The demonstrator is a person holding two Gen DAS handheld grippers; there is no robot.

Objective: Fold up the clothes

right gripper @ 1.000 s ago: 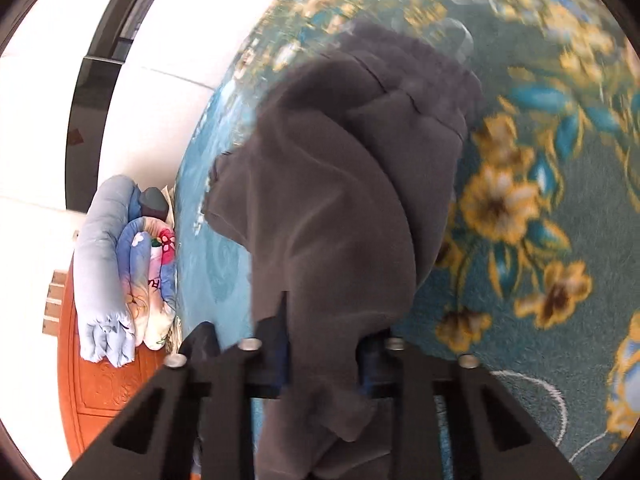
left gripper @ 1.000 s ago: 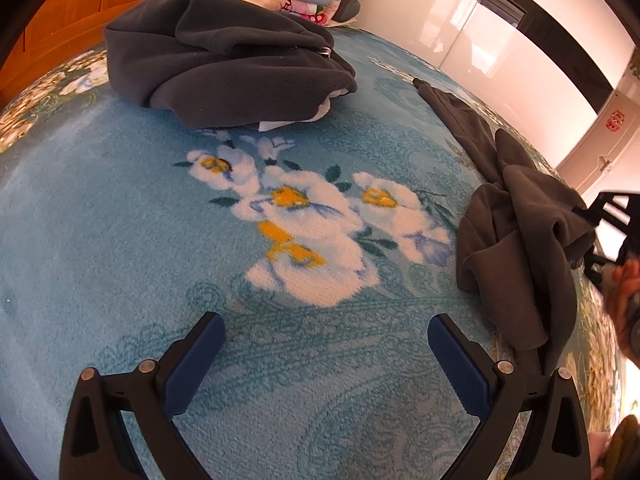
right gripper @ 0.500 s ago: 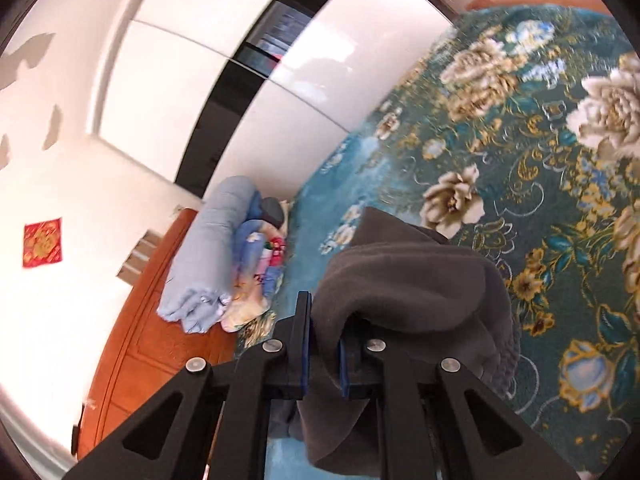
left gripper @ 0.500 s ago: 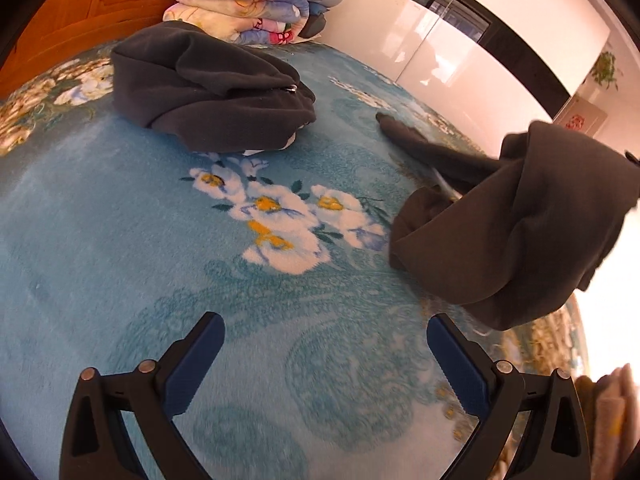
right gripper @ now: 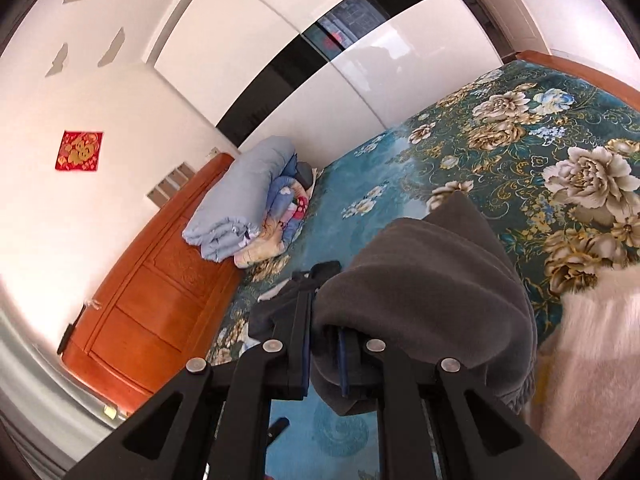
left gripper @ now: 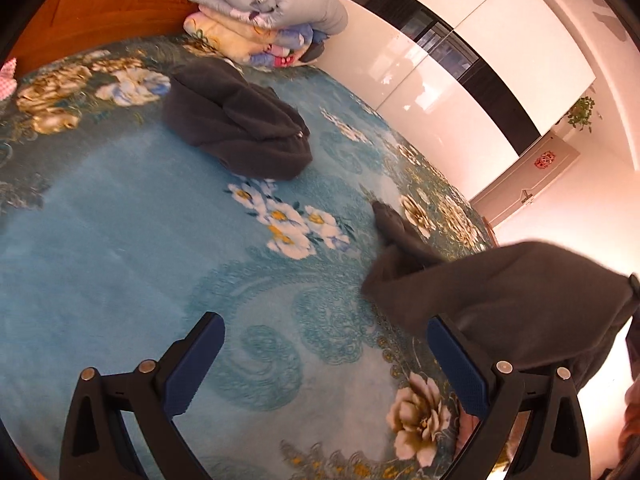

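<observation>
A dark grey fleece garment [left gripper: 520, 304] hangs lifted at the right of the left wrist view, one end [left gripper: 394, 226] still trailing on the blue floral bedspread [left gripper: 120, 248]. My right gripper [right gripper: 324, 344] is shut on a bunched fold of this garment [right gripper: 432, 280], which drapes over its right finger. My left gripper [left gripper: 324, 360] is open and empty, low over the bedspread, its right finger close to the hanging cloth. A second dark grey garment [left gripper: 236, 128] lies folded in a heap farther back on the bed.
A stack of folded quilts [left gripper: 264, 12] sits at the head of the bed against the orange wooden headboard [right gripper: 152, 280]. White glossy wardrobe doors [left gripper: 460, 52] line the far side. A pale fluffy cloth [right gripper: 592, 360] lies at the right.
My right gripper has lifted the grey garment higher and pulled it nearer and to the right, so less of it lies on the bed. My left gripper stays open and has drawn back.
</observation>
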